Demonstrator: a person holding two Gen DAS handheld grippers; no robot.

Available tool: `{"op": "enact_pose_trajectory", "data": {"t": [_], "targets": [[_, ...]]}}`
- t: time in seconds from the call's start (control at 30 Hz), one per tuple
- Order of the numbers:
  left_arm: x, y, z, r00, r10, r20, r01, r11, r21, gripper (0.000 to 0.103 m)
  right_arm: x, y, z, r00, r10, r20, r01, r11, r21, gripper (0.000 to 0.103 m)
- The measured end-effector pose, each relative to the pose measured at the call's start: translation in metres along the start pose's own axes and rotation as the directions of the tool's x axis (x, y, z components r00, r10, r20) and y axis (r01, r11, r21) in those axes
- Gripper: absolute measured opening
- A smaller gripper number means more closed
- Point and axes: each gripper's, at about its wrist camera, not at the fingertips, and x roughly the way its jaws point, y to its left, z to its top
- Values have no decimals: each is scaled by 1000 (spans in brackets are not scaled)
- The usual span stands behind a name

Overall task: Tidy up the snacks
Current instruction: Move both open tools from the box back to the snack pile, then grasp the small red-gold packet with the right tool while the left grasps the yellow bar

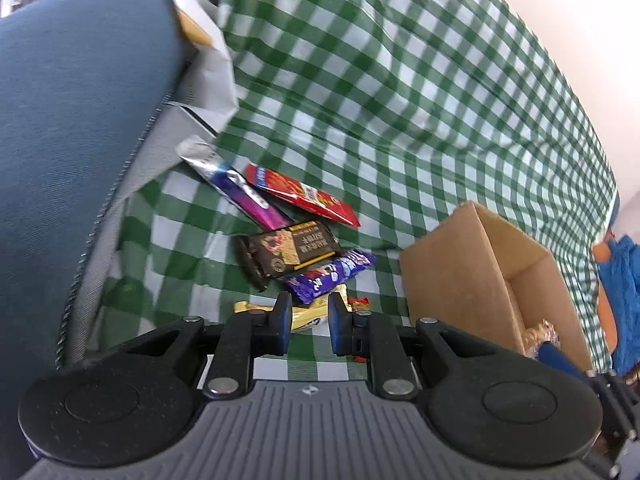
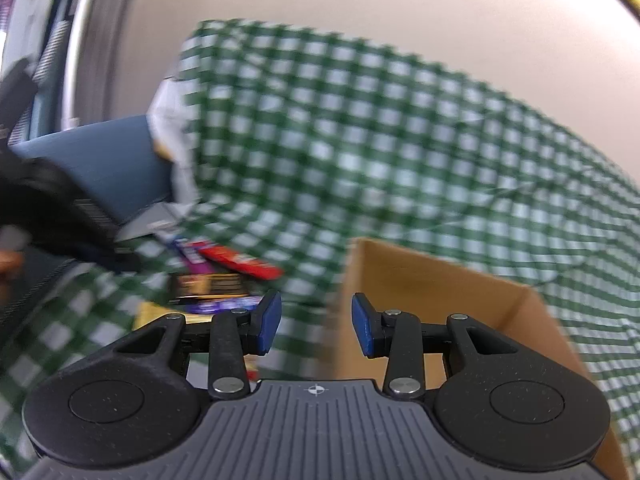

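Observation:
A pile of snacks lies on the green checked cloth (image 1: 400,100): a purple and silver bar (image 1: 244,192), a red packet (image 1: 304,196), a dark brown and gold bar (image 1: 288,254), a purple chocolate (image 1: 332,274) and a yellow wrapper (image 1: 308,316). My left gripper (image 1: 310,312) hovers right over the yellow wrapper, its jaws a narrow gap apart with nothing pressed between them. To the right stands an open cardboard box (image 1: 480,264) with a wrapped snack (image 1: 542,334) inside. My right gripper (image 2: 316,320) is open and empty in front of the box (image 2: 420,280); this view is blurred.
A blue cushion (image 1: 80,120) with a grey zip edge rises at the left of the pile. White paper (image 1: 212,60) sticks up behind it. A blue sleeve (image 1: 620,280) shows at the far right. Bare cloth stretches behind the box.

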Motion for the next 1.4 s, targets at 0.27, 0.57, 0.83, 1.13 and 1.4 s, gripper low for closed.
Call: {"op": "enact_pose_trajectory", "data": {"t": [0.27, 0.57, 0.83, 1.13, 1.4], "targets": [[29, 7, 2, 998, 10, -67, -6, 998, 57, 33, 48, 52, -6, 993, -2, -118, -5, 998, -60, 41], [51, 8, 5, 996, 24, -87, -17, 997, 75, 60, 117, 64, -11, 971, -83, -225, 84, 996, -5, 49], [77, 5, 7, 991, 65, -117, -49, 989, 140, 74, 163, 59, -29, 930, -74, -360, 94, 995, 36, 65], [92, 4, 4, 986, 73, -148, -47, 984, 170, 74, 167, 53, -35, 927, -32, -373, 79, 991, 110, 36], [90, 1, 1, 986, 76, -152, -45, 980, 196, 71, 164, 49, -35, 929, -46, -367, 102, 986, 134, 19]]}}
